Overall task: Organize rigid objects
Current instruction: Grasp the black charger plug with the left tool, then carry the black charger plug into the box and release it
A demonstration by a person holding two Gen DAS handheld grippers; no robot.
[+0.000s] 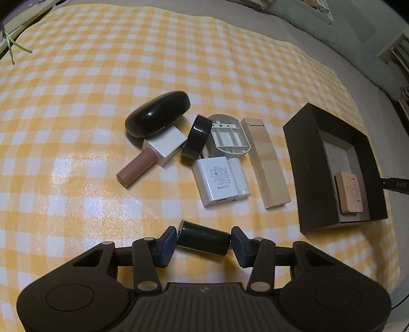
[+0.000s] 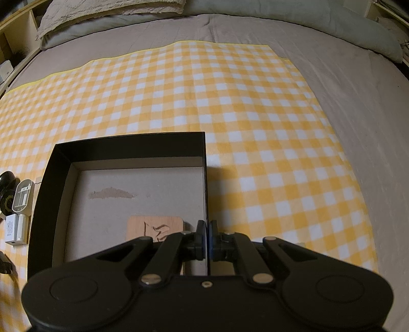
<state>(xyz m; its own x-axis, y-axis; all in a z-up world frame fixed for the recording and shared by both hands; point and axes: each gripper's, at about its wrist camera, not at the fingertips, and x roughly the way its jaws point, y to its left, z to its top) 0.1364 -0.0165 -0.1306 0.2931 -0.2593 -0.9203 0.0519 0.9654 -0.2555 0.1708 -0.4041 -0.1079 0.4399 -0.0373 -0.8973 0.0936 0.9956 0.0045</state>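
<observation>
My left gripper (image 1: 204, 238) is shut on a small black cylinder (image 1: 203, 238), held endwise between its blue pads just above the yellow checked cloth. Beyond it lie a black oval case (image 1: 157, 113), a lip-gloss tube with a white cap (image 1: 153, 155), a black round puck (image 1: 196, 135), a grey oval bracket (image 1: 227, 135), a white charger (image 1: 217, 180) and a wooden block (image 1: 265, 163). A black open box (image 1: 304, 163) stands at the right with a pinkish wooden tile (image 1: 349, 195) inside. My right gripper (image 2: 207, 236) is shut on the box's right wall (image 2: 206, 178), next to the tile (image 2: 156, 226).
The checked cloth (image 2: 230, 102) lies on a grey bed sheet (image 2: 358, 115), with pillows (image 2: 102, 15) along the far edge. In the right wrist view the bracket (image 2: 23, 195) and charger (image 2: 15, 229) show left of the box.
</observation>
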